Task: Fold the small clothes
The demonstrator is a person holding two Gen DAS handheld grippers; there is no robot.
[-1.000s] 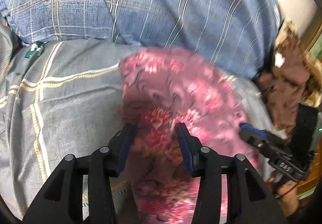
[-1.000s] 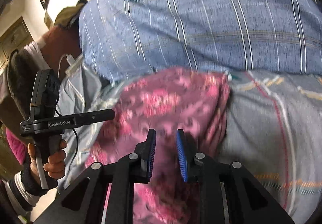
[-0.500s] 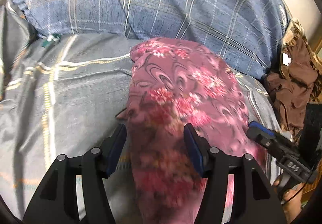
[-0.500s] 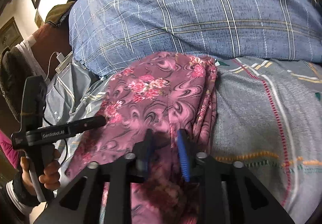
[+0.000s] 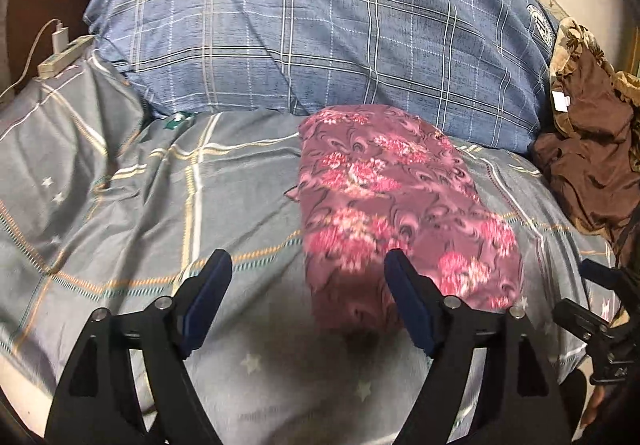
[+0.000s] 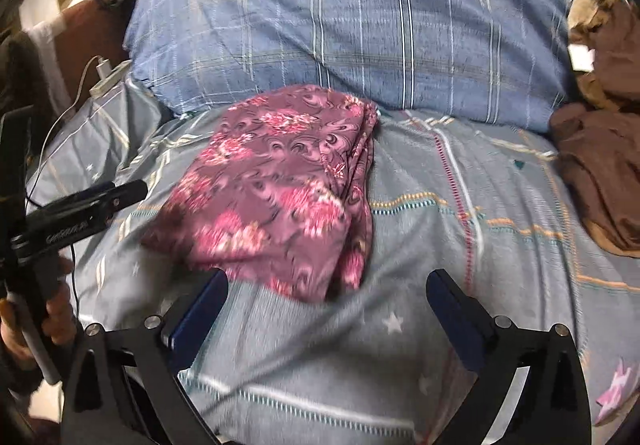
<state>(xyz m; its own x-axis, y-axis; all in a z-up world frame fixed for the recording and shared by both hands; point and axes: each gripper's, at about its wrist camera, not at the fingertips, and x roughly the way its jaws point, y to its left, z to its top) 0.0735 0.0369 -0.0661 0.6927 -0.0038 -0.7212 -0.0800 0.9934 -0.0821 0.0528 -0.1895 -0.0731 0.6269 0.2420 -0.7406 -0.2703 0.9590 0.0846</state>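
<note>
A folded pink floral garment (image 5: 396,213) (image 6: 280,189) lies flat on the grey checked bedsheet (image 5: 168,205) (image 6: 460,245), just below the blue pillow. My left gripper (image 5: 306,285) hovers above its near edge, jaws opening, nothing pressed between the pads. My right gripper (image 6: 326,299) sits back from the garment's near edge, jaws opening wide with only sheet between them. The left gripper's body also shows at the left of the right wrist view (image 6: 76,209), held by a hand.
A large blue plaid pillow (image 5: 320,37) (image 6: 360,21) fills the back. Brown crumpled clothes (image 5: 588,149) (image 6: 600,165) lie at the right. A white power strip with a charger (image 5: 64,49) (image 6: 108,77) rests at the far left edge.
Both grippers let go of the pink garment, opened wide and drew back and up from it. The garment now lies folded on the sheet.
</note>
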